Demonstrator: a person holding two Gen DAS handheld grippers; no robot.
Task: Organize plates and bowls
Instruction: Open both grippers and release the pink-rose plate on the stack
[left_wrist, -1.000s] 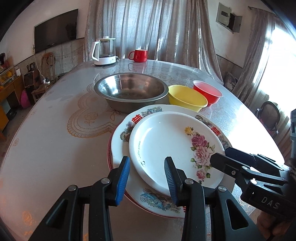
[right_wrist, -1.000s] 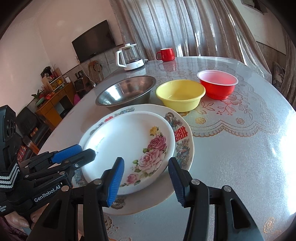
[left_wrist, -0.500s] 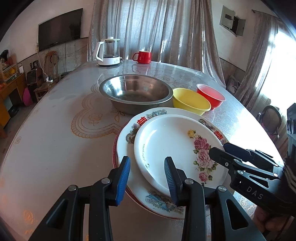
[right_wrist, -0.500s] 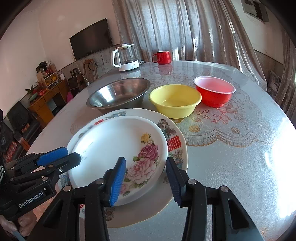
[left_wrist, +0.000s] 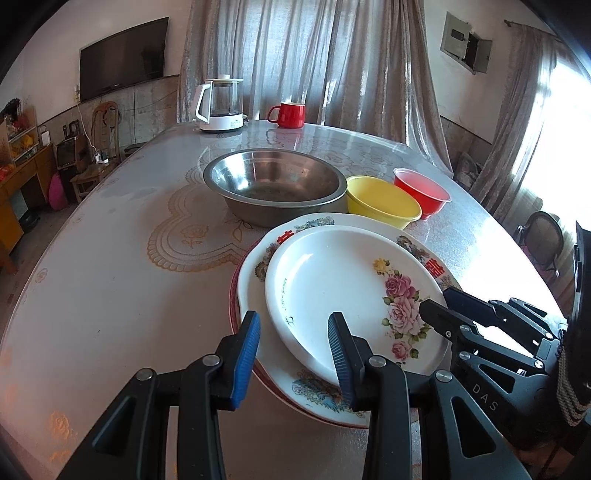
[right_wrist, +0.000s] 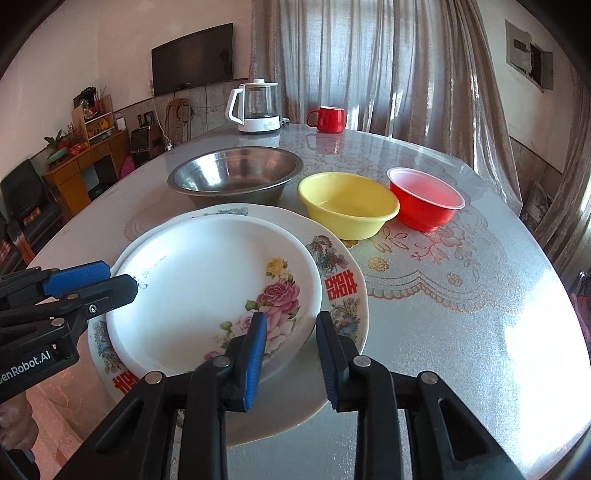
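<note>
On the table (left_wrist: 110, 295) there is a stack of plates: a small white plate (left_wrist: 332, 280) with pink roses lies on a bigger plate (left_wrist: 314, 391) with red signs and a coloured border, and under this a red rim shows at the left side. The left gripper (left_wrist: 293, 354) is at the near edge of the stack, and the rim of the white plate is between its blue pads (left_wrist: 245, 358); the jaws are a little apart, and I cannot tell if they press on the rim. The right gripper (right_wrist: 290, 354) is at the other near side, over the roses. Its jaws have just been closing, with the rims of the plates between them, but the pads (right_wrist: 255, 358) do not seem to touch yet. Behind the stack stand a steel bowl (right_wrist: 236, 177), a yellow bowl (right_wrist: 347, 203) and a red bowl (right_wrist: 424, 197), in a row, near each other. Far behind are a kettle (right_wrist: 256, 107) and a red mug (right_wrist: 328, 119).
</note>
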